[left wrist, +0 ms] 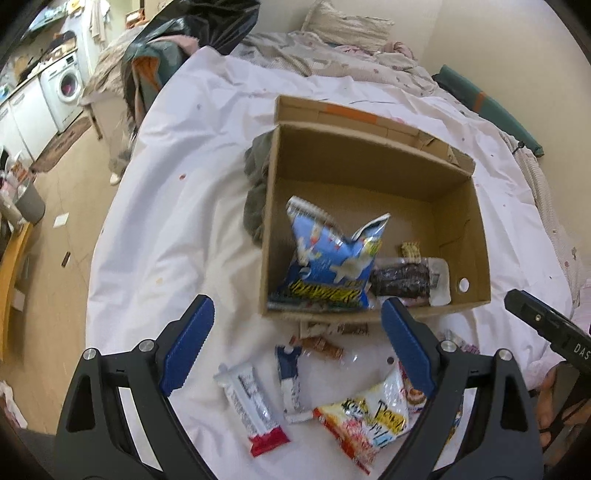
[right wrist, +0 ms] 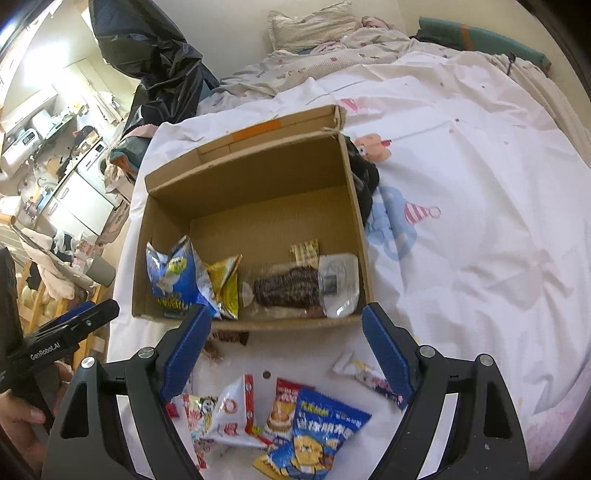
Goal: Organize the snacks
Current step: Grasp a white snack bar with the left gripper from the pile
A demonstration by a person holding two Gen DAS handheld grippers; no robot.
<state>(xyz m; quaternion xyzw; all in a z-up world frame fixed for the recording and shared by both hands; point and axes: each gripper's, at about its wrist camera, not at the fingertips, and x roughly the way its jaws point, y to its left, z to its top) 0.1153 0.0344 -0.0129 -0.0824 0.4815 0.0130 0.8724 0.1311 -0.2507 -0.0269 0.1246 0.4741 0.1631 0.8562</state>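
An open cardboard box [left wrist: 458, 236] [right wrist: 166, 206] stands on a white sheet. Inside it a blue snack bag [left wrist: 328, 258] [right wrist: 173, 273] leans at the near left, beside a yellow packet [right wrist: 225, 284] and a dark chocolate snack in clear wrap [left wrist: 402, 280] [right wrist: 288, 288]. Loose snacks lie in front of the box: a white and red bar [left wrist: 255, 410], a blue and white stick [left wrist: 291, 380], an orange and yellow bag [left wrist: 365, 421], a blue lion bag [right wrist: 321, 435] and a white bag [right wrist: 229, 413]. My left gripper [left wrist: 295, 343] and right gripper [right wrist: 284, 343] hang open over them, holding nothing.
A dark cloth [left wrist: 256, 192] lies against the box's left side. Rumpled bedding and a pillow [left wrist: 347, 22] fill the far end. A black bag [right wrist: 155, 55] stands at the sheet's far left. The floor and a washing machine [left wrist: 66, 85] lie beyond the left edge.
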